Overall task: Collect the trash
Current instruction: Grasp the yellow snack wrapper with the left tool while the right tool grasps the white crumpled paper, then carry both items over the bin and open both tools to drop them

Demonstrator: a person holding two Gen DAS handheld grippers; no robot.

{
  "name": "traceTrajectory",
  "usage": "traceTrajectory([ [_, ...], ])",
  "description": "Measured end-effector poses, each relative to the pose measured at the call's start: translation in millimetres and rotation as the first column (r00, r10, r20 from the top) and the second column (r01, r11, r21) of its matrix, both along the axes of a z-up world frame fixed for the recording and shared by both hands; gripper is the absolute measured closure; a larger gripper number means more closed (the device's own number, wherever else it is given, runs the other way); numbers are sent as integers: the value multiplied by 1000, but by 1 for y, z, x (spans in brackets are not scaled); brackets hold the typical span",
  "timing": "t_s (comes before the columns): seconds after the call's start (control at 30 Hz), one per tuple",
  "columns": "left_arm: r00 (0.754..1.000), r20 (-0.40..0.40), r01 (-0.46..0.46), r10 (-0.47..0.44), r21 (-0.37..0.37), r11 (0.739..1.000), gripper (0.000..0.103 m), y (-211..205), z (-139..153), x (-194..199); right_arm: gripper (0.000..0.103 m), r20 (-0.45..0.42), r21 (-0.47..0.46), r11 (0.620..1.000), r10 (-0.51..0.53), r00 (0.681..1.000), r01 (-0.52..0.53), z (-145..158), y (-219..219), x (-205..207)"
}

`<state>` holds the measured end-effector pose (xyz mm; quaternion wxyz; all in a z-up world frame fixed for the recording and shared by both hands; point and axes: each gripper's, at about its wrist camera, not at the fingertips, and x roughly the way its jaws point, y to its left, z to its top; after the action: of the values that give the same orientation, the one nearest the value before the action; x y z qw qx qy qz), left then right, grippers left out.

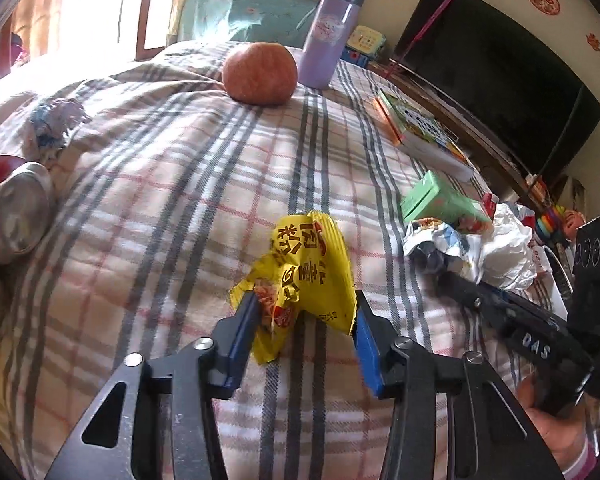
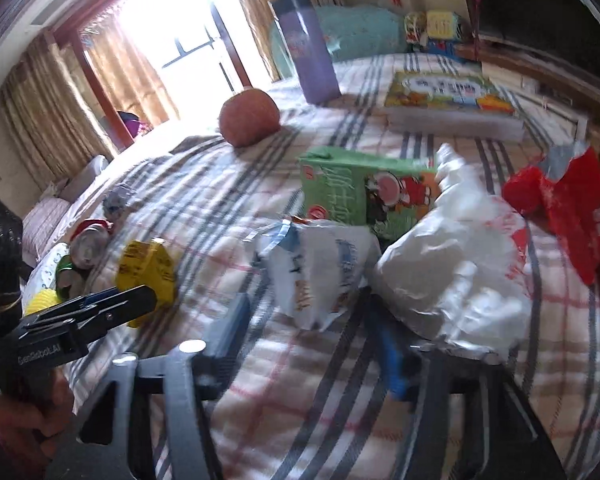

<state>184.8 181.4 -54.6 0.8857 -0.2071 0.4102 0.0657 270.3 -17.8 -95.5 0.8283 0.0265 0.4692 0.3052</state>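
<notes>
Yellow wrapper (image 1: pixel 304 276), crumpled, sits pinched between the blue pads of the left gripper (image 1: pixel 306 320) above the plaid blanket (image 1: pixel 160 200). Right gripper (image 2: pixel 316 320) has its pads around a white-and-blue wrapper (image 2: pixel 320 268); blur hides whether they press it. Green carton (image 2: pixel 364 192) lies just behind.

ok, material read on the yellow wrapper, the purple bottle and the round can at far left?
Yellow wrapper: thin printed plastic film, likely; creased, crimped serrated edge.
Purple bottle: hard body, matte lavender finish with a darker lid; metal or plastic, can't tell.
Round can: metal, bare silvery end, red side.
</notes>
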Motion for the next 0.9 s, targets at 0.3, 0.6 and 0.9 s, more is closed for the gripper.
traceTrajectory([
  [0.3, 999, 25, 37, -38, 15, 999, 81, -7, 3, -1, 89, -7, 45, 999, -22, 1000, 23, 6, -17, -8],
  [0.6, 992, 47, 121, -121, 11, 993, 82, -39, 16, -14, 89, -25, 82, 997, 17, 1000, -15, 16, -39, -40],
  [0.9, 966, 52, 254, -254, 8, 967, 82, -90, 24, -10, 89, -23, 77, 996, -46, 999, 48, 22, -84, -68],
])
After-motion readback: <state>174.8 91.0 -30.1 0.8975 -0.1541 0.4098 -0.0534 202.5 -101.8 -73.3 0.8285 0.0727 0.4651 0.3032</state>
